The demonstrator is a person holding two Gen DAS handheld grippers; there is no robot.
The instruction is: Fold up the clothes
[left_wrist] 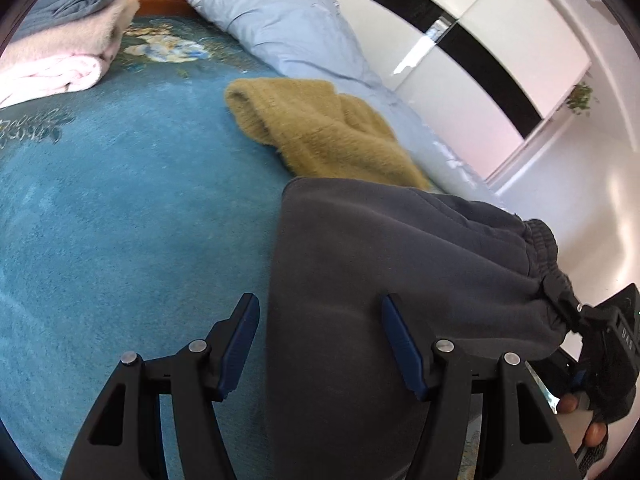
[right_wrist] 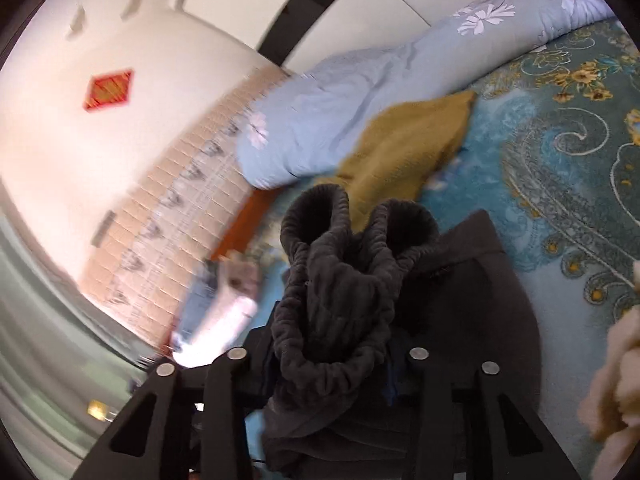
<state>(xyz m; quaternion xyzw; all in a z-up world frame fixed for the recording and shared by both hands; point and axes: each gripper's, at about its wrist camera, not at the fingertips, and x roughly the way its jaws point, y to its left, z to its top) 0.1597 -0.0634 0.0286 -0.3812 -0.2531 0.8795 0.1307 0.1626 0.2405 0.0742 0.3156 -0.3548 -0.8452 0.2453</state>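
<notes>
Dark grey sweatpants [left_wrist: 400,264] lie on the blue bed cover [left_wrist: 120,220], folded over. My left gripper [left_wrist: 320,344] is open above their left edge, one finger over the cover, the other over the pants. My right gripper [left_wrist: 560,304] is shut on the pants' elastic waistband at the right. In the right wrist view the bunched waistband [right_wrist: 340,292] fills the space between the fingers and hides the fingertips. A mustard fuzzy sweater [left_wrist: 320,128] lies crumpled beyond the pants; it also shows in the right wrist view [right_wrist: 408,148].
A light blue floral duvet [left_wrist: 288,24] runs along the bed's far side. Folded pink and blue-grey clothes [left_wrist: 64,52] are stacked at the far left. A cream garment [right_wrist: 616,372] lies at the right edge. White wardrobe doors [left_wrist: 500,40] stand beyond the bed.
</notes>
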